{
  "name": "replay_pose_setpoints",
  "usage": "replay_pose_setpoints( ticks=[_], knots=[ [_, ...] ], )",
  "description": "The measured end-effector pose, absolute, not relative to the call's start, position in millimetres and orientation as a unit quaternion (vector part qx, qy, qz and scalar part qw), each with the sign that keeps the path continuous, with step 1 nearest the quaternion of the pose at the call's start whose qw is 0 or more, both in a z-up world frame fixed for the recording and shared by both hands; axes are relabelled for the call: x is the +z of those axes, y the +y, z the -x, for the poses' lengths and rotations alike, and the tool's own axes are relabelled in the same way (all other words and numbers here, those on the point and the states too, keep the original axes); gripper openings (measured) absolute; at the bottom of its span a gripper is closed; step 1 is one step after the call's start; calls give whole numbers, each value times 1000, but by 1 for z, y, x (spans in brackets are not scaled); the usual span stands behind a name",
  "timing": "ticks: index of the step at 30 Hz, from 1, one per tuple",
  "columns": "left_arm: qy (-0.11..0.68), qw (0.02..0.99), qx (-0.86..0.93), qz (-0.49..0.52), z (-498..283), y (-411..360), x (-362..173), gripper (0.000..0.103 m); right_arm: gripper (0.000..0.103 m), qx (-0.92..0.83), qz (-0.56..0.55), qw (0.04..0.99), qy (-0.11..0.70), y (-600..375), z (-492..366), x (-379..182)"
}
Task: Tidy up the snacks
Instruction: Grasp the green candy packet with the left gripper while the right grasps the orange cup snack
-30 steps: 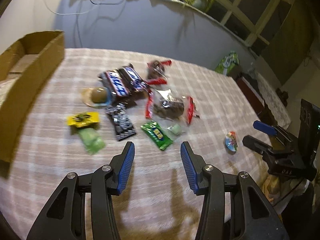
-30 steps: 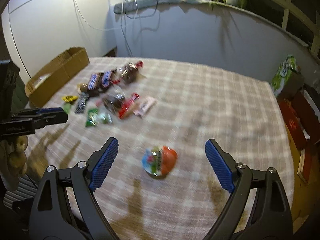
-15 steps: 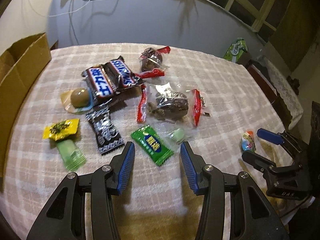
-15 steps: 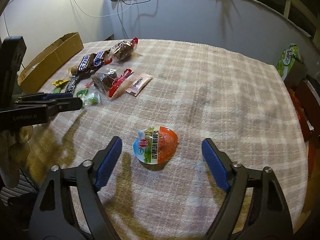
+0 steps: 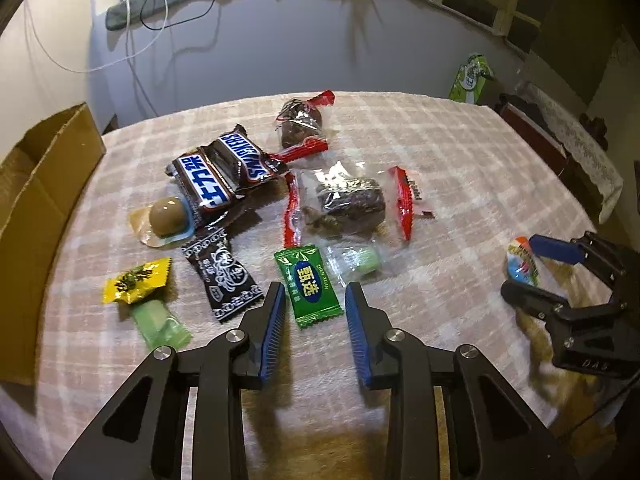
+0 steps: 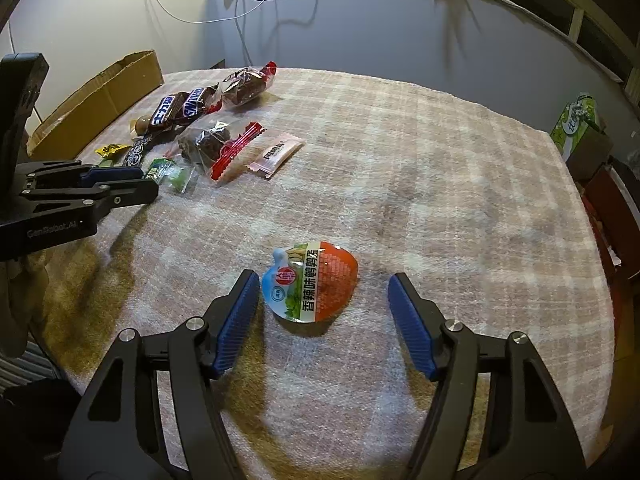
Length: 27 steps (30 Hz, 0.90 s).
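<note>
Plaid cloth [image 6: 400,152]: glossy orange/blue egg-shaped snack pack [image 6: 311,286], Chinese txt.

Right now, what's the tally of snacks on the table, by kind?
Snickers bars: 2
Clear red-ended packs: 2
Egg packs: 2
Small wrapped candies: 6
Total: 12

Both wrist views look steeply down, close over the checked tablecloth [image 5: 460,152], sharing the snack pile [image 6: 200,120].

Bare tablecloth [image 6: 440,168] right of the snack cluster [image 5: 256,200]; cardboard box [image 5: 44,200] walls its left.
</note>
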State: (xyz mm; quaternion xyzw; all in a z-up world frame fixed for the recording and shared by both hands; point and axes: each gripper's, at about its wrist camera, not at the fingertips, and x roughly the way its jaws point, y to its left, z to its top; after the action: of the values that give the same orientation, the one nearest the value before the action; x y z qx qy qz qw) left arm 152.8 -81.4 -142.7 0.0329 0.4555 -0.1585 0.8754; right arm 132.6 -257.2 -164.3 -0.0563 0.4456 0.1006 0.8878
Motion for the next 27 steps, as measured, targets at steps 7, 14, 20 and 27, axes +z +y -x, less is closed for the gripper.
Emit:
replay_pose_setpoints(
  ticks=[7, 14, 20, 27],
  knots=[
    [455, 876, -152, -50, -163, -90, -143, 30, 70, 102, 61, 888, 444, -257, -134, -165],
    [452, 878, -149, -42, -170, -87, -144, 19, 53, 103, 65, 887, 445, -257, -135, -164],
    [450, 881, -146, -35, -167, -79, -144, 8, 44, 101, 65, 888, 444, -257, -135, -163],
    [453, 878, -151, -32, -169, -79, -142, 20, 43, 100, 66, 888, 445, -256, -135, -163]
  ],
)
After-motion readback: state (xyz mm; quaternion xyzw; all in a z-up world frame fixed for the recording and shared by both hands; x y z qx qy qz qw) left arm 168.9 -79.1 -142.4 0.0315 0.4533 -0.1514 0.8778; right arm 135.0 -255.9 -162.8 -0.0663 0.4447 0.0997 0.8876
